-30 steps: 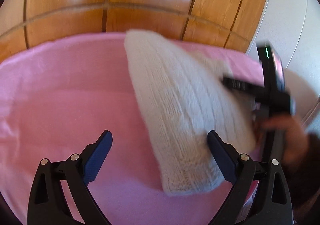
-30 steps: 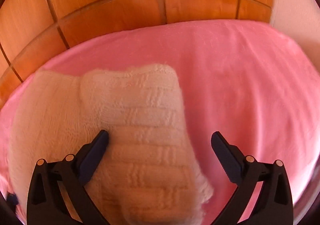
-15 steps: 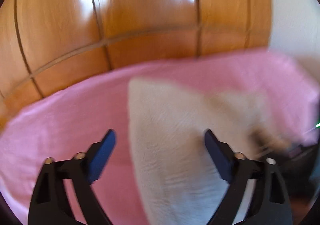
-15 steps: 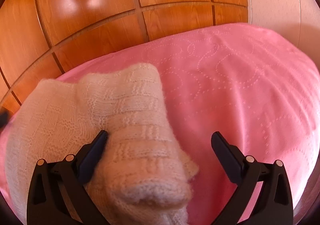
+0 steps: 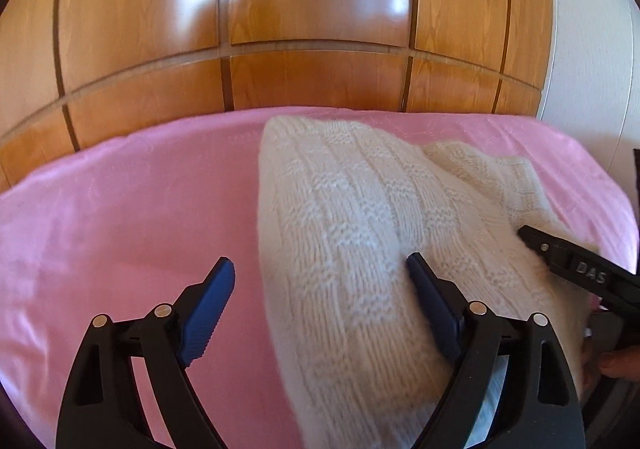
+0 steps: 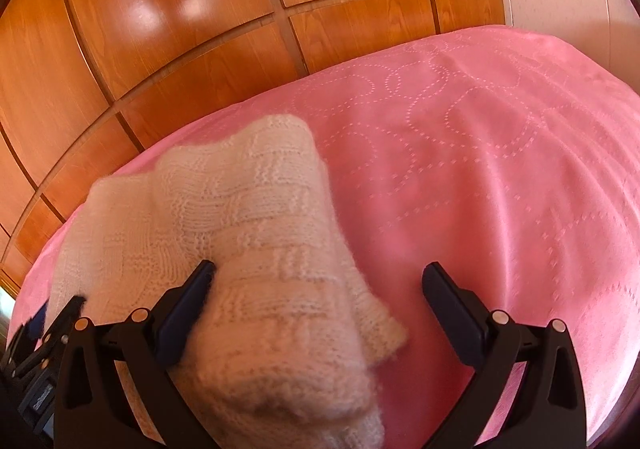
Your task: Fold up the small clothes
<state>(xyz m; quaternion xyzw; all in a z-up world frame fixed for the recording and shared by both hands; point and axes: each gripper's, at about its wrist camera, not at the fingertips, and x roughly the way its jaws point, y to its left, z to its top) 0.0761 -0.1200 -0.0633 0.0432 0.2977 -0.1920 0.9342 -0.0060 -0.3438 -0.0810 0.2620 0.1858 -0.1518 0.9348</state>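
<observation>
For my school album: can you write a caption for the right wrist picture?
Open right gripper over a cream knitted garment on a pink bedspread.

Bright daylight is glaring on the wooden panels (image 5: 312,1); fisheye edges are bending and darkening; the knit garment (image 6: 256,249) is blurring slightly.

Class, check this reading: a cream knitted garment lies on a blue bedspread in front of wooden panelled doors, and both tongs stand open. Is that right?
One thing is wrong: the bedspread is pink, not blue, as the right wrist view shows plainly. The rest holds: the cream knitted garment lies on it before the wooden panelled doors, and the left tongs and right tongs stand open.
</observation>
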